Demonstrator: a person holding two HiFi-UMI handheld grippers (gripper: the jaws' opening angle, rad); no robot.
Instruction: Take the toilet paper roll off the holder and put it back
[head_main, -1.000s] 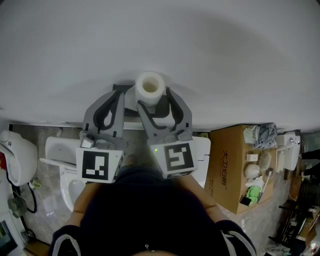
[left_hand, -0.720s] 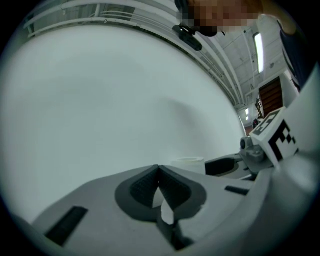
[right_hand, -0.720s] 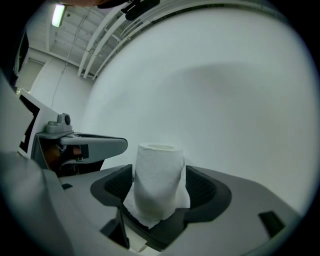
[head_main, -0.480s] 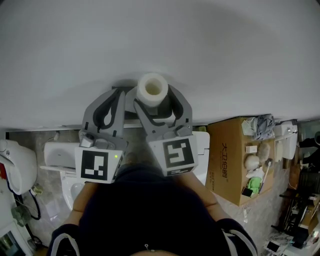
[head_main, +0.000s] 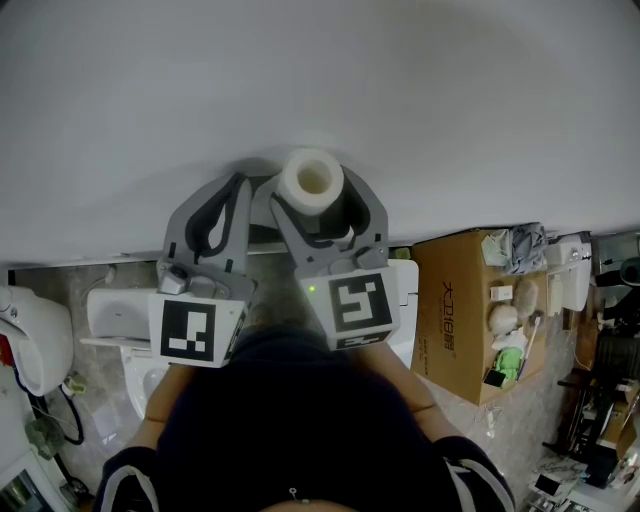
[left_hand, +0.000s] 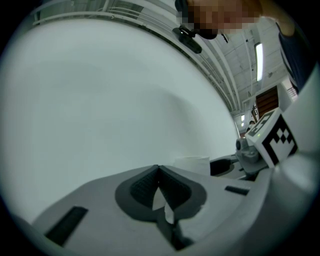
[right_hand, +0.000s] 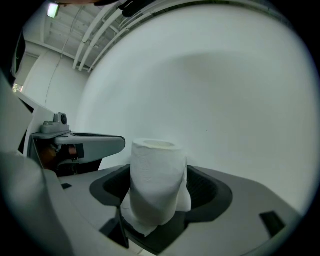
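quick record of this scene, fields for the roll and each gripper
roll: upright between the right gripper fingers, close to the wall
right gripper: open; fingers have just been opening, roll between them, apparently not squeezed
left gripper: shut, fingers together, beside the right gripper

head view: the right gripper, jaws just opened wider with the toilet paper roll between them, covers the roll's lower half. what the roll stands on is covered in every view. the person's torso hides both hands. the toilet lies partly behind the left gripper. items in the cardboard box are too small to name. left gripper view: only the roll's top clears the jaw.
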